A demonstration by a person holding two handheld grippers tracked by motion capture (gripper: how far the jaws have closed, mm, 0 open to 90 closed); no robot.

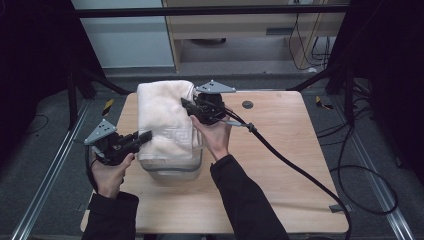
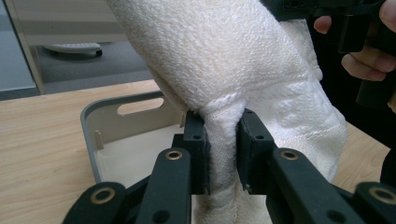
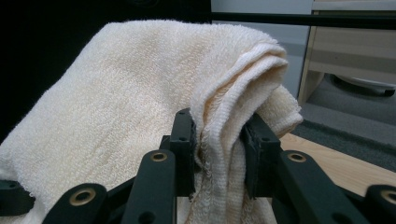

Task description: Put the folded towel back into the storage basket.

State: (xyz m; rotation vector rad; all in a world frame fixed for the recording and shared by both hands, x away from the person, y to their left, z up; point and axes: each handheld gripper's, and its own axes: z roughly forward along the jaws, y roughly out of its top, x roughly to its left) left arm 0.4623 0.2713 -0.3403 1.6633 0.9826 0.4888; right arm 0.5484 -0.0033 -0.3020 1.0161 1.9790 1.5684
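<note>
folded cream towel (image 1: pixel 165 117) over a grey bin (image 1: pixel 175 170), seemingly lifted, left tongs (image 1: pixel 145 136) and right tongs (image 1: pixel 186 105) clamped on its edges

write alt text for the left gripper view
Two black jaws of the left gripper pinch a fold of a cream towel above a grey bin on a wooden table. A hand holds a dark tool at top right.
</note>
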